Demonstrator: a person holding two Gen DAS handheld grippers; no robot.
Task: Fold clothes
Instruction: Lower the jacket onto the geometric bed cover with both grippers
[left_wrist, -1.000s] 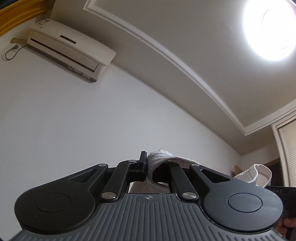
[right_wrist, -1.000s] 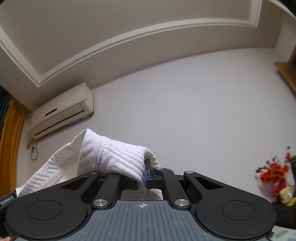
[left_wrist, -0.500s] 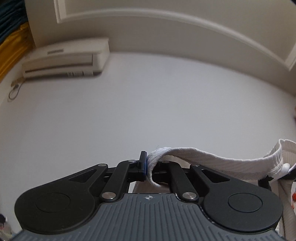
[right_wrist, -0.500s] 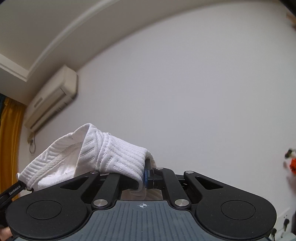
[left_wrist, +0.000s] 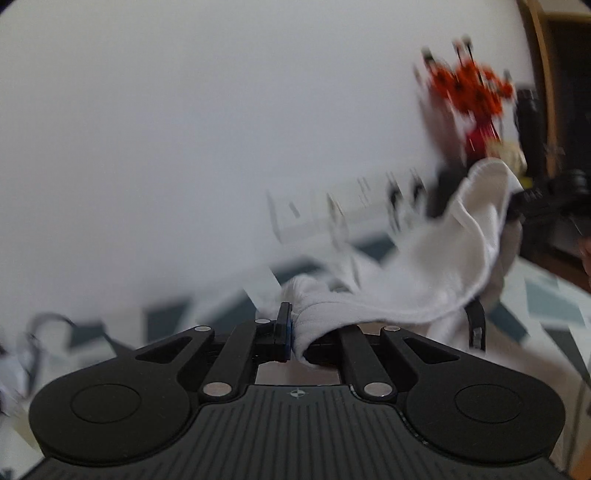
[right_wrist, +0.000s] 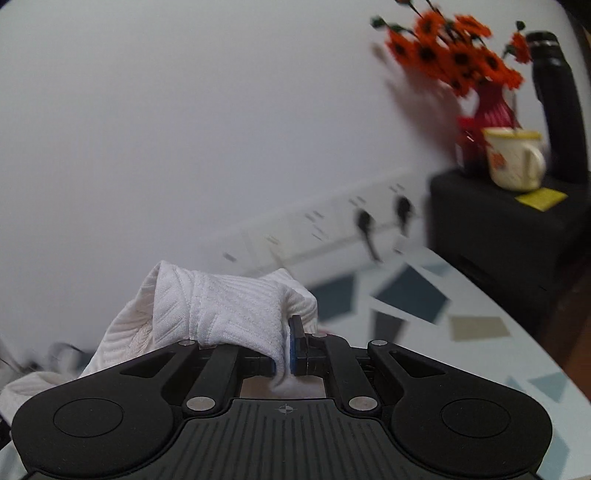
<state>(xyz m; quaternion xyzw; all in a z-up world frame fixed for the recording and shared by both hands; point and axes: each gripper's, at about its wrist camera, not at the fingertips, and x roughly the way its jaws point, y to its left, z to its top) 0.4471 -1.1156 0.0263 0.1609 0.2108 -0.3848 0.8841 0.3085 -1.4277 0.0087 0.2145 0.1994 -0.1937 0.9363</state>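
A white ribbed knit garment (left_wrist: 424, 280) hangs stretched between both grippers above a table. My left gripper (left_wrist: 293, 338) is shut on one edge of it, the cloth bunched between the blue pads. From there the fabric runs up to the right, where the right gripper (left_wrist: 532, 197) holds its other end. In the right wrist view my right gripper (right_wrist: 284, 354) is shut on a thick ribbed fold of the garment (right_wrist: 221, 314), which drapes off to the left and down. Both views are motion-blurred.
A table with a white cloth patterned in blue-grey patches (right_wrist: 410, 295) lies below. At the right stands a black box (right_wrist: 509, 229) carrying a red vase of orange flowers (right_wrist: 458, 59), a cream mug (right_wrist: 513, 158) and a black bottle (right_wrist: 557, 96). A white power strip (right_wrist: 332, 225) runs along the wall.
Both grippers have swung down from pointing at the ceiling and air conditioner to pointing at the table and wall, still gripping the garment, which now stretches lower between them.
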